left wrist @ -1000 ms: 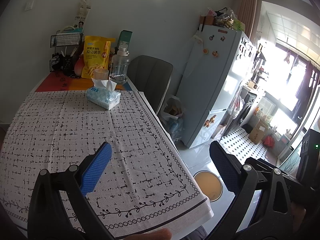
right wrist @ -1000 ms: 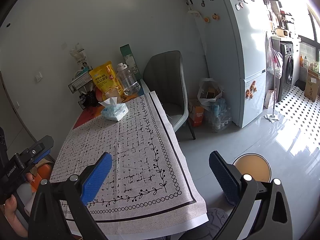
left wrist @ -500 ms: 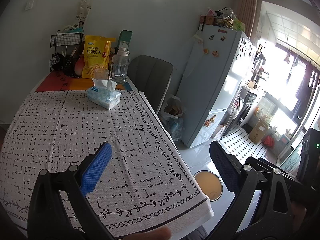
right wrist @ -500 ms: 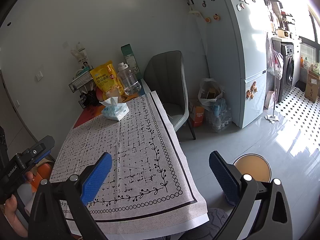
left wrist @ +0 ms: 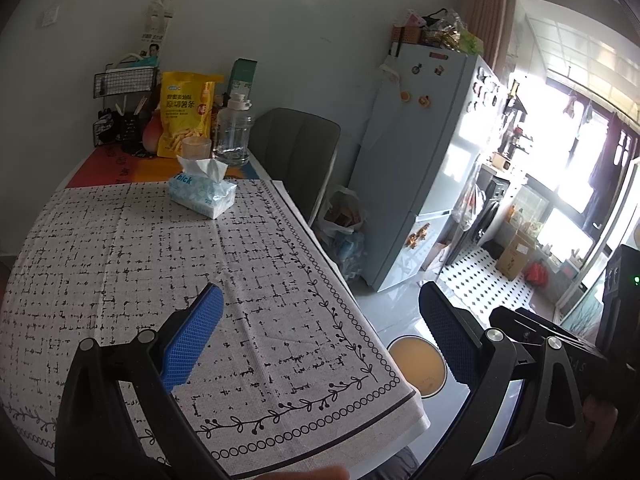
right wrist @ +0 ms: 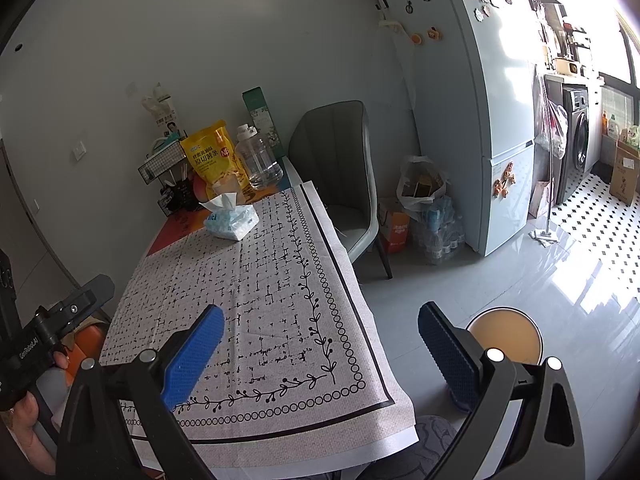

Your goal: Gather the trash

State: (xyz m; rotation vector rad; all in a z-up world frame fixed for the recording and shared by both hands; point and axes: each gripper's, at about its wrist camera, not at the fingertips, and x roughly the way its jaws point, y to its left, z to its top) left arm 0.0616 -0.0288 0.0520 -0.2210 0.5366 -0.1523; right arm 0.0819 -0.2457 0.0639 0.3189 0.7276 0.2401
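My left gripper [left wrist: 320,340] is open and empty above the near end of the table, which is covered by a patterned cloth [left wrist: 140,264]. My right gripper [right wrist: 320,344] is open and empty over the table's near right corner. A round bin with a tan lid [right wrist: 505,340] stands on the floor right of the table; it also shows in the left wrist view [left wrist: 416,364]. No loose trash shows on the cloth [right wrist: 272,292]. The left gripper's body shows at the left edge of the right wrist view [right wrist: 48,332].
A blue tissue pack [left wrist: 202,194] lies at the table's far end, before a yellow snack bag [left wrist: 184,120], a clear water jug [left wrist: 234,132] and a wire rack [left wrist: 124,116]. A grey chair [right wrist: 340,184], bags [right wrist: 420,192] and a fridge [right wrist: 472,120] stand to the right.
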